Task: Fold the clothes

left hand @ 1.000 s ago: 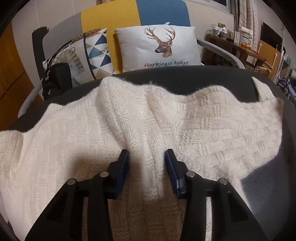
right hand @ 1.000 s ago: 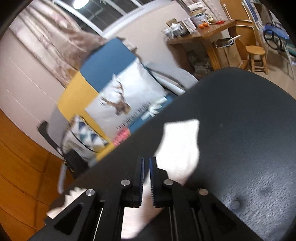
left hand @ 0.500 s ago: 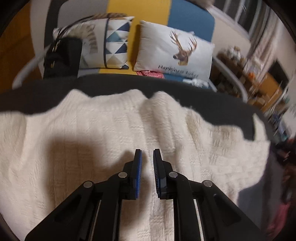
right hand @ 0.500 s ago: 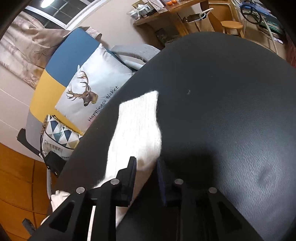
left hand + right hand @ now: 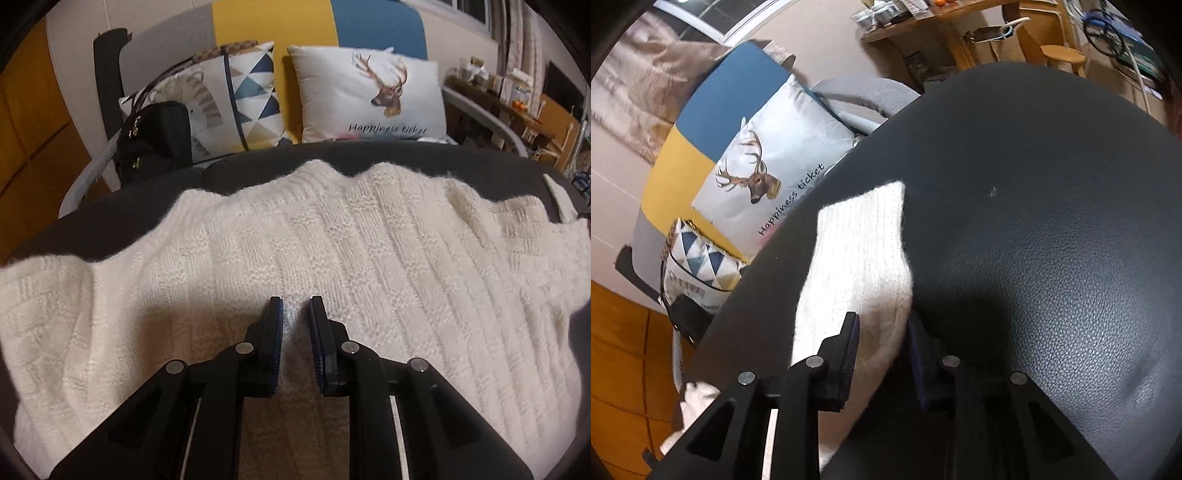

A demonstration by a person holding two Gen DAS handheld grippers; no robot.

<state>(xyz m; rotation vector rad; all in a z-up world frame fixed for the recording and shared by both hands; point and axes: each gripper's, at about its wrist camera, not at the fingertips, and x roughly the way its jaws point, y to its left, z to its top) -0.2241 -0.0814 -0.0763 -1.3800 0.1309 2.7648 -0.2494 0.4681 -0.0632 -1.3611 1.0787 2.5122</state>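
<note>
A cream knitted sweater [image 5: 369, 251] lies spread across the black padded table [image 5: 110, 229]. My left gripper [image 5: 295, 306] rests on its middle with the jaws nearly together, pinching a small ridge of knit; they are just starting to open. In the right wrist view one sleeve [image 5: 860, 240] stretches away over the black table [image 5: 1034, 221]. My right gripper [image 5: 882, 319] is low over the near part of that sleeve, its jaws opening. The sleeve's edge lies loose between the fingers, and the pads do not squeeze it.
Behind the table stands a sofa with a deer cushion [image 5: 369, 99], a triangle-patterned cushion [image 5: 255, 92] and a black handbag [image 5: 155, 140]. A cluttered wooden side table [image 5: 942, 22] and a stool [image 5: 1063, 55] stand at the far right. Bare table lies right of the sleeve.
The left jaws closed from wide apart onto a ridge of knit while the gripper shifted across the sweater. The right gripper sank toward the table and its jaws spread open around the sleeve.
</note>
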